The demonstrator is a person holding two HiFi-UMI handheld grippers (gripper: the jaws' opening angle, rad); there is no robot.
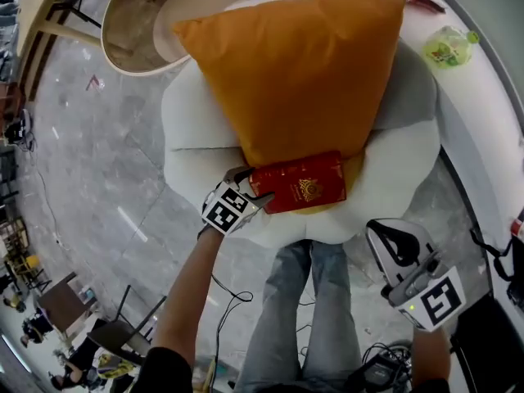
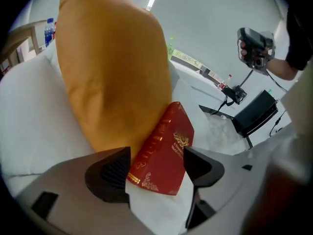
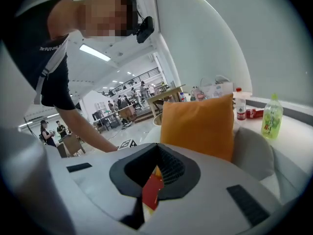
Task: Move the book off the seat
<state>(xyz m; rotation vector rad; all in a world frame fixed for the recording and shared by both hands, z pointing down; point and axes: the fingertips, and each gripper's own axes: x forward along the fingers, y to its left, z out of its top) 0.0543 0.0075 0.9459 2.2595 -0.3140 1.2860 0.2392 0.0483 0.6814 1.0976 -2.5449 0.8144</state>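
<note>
A red book (image 1: pixel 299 182) with gold print lies on the front of the white cushioned seat (image 1: pixel 196 129), against the foot of an orange pillow (image 1: pixel 295 72). My left gripper (image 1: pixel 250 193) is at the book's left end, open. In the left gripper view the book (image 2: pixel 166 151) lies between and just beyond the spread fingers, and the pads do not press on it. My right gripper (image 1: pixel 391 237) hangs to the right of the seat's front edge, apart from the book, with nothing in it. In the right gripper view its jaws (image 3: pixel 155 153) meet at the tips, and a sliver of the book (image 3: pixel 152 190) shows behind them.
A white counter (image 1: pixel 483 121) curves round the seat's right side with a green bottle (image 1: pixel 449 46) on it. A round wooden chair (image 1: pixel 155 15) stands behind the seat. The person's legs (image 1: pixel 307 318) are right at the seat's front. A black case (image 2: pixel 254 112) and cables lie on the floor.
</note>
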